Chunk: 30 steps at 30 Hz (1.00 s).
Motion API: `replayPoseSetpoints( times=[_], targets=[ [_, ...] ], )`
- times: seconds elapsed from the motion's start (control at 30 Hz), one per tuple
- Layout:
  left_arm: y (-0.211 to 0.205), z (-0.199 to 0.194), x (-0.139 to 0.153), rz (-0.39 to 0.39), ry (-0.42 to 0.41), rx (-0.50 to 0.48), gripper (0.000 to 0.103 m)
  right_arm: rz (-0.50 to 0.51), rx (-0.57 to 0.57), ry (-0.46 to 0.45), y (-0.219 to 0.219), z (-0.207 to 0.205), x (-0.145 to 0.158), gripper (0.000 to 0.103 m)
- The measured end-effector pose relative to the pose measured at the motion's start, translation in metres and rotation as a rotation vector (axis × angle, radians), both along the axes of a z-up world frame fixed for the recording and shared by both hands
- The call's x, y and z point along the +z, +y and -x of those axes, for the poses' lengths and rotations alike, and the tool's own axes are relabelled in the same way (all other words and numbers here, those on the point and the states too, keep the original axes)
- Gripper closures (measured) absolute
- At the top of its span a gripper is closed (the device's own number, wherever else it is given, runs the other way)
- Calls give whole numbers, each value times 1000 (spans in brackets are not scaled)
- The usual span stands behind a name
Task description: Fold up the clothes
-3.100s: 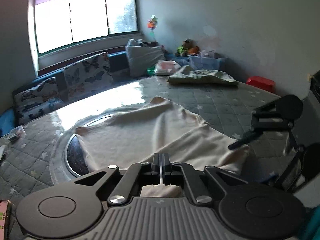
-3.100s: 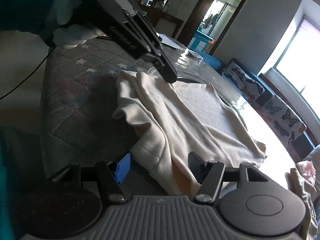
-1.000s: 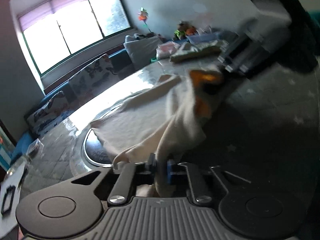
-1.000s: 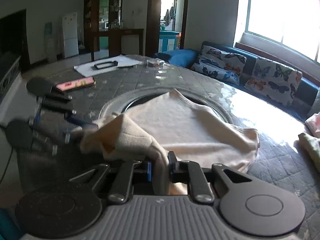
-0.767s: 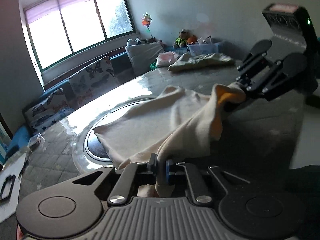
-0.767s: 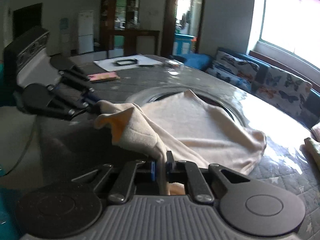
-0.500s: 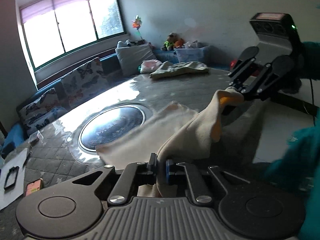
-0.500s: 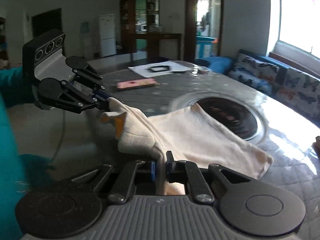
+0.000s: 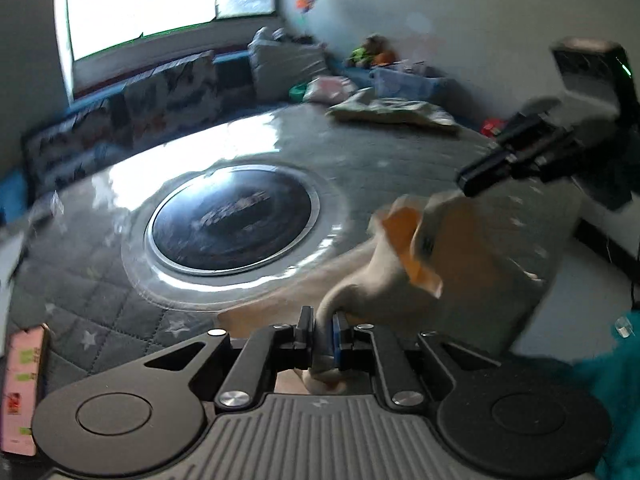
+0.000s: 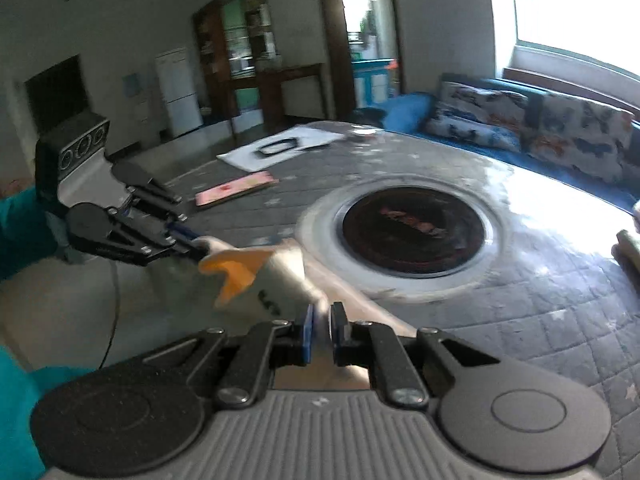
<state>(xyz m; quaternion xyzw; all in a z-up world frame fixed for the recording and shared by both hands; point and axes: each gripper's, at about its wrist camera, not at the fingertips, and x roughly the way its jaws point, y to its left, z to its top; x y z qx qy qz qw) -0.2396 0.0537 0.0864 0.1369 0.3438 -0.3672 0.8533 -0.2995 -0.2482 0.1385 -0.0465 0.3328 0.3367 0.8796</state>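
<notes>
Quilted table (image 9: 100,304), near edge; cream garment (image 9: 380,280) stretched between left gripper (image 9: 323,338) and right gripper (image 10: 320,330), both clamped on it.

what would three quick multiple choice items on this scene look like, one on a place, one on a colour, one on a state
1. Where is the round dark glass inset?
A. in the middle of the quilted table
B. on the floor
C. on the sofa

2. What colour is the lining showing at the cream garment collar?
A. green
B. orange
C. purple

3. How do the left tongs and right tongs stand?
A. both wide open
B. only the left one holds cloth
C. both shut on the garment

Key: 1 A, the quilted cover surrounds the inset; 2 B, an orange patch shows inside the collar; 3 C, cream cloth is pinched between the pads of each and stretched between them.
</notes>
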Motion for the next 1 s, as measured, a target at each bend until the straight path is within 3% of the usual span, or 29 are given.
replayPoseSetpoints(
  times=[0.2,0.3,0.37,0.4,0.53,0.6,0.7,0.77,0.8,0.83,0.93,1.0],
  targets=[
    [10,-52,-28,25,76,129,89,-16,-84,79,-5,-51,-45,96],
    [25,-48,-28,67,100,141,75,-16,-117,121,-7,-58,-59,91],
    [34,-42,-24,99,99,138,63,-5,-123,136,-10,-54,-63,73],
    [37,-36,-22,120,99,129,54,0,-123,141,-11,-52,-65,70],
    [38,-20,-19,133,98,113,35,19,-141,186,-15,-46,-79,65],
    [35,-18,-22,118,111,123,33,7,-153,208,-15,-44,-85,65],
    [29,-22,-33,97,154,151,35,-11,-184,226,-15,-42,-90,65],
    [27,-25,-40,95,188,175,51,-18,-197,225,-14,-40,-91,67],
    [26,-26,-42,95,201,184,67,-13,-199,217,-12,-39,-91,70],
    [26,-27,-42,106,208,190,74,-4,-200,207,-10,-37,-90,79],
    [27,-26,-40,118,193,201,89,8,-210,185,-8,-35,-87,96],
    [26,-25,-34,119,168,200,91,11,-214,162,-7,-33,-84,97]
  ],
)
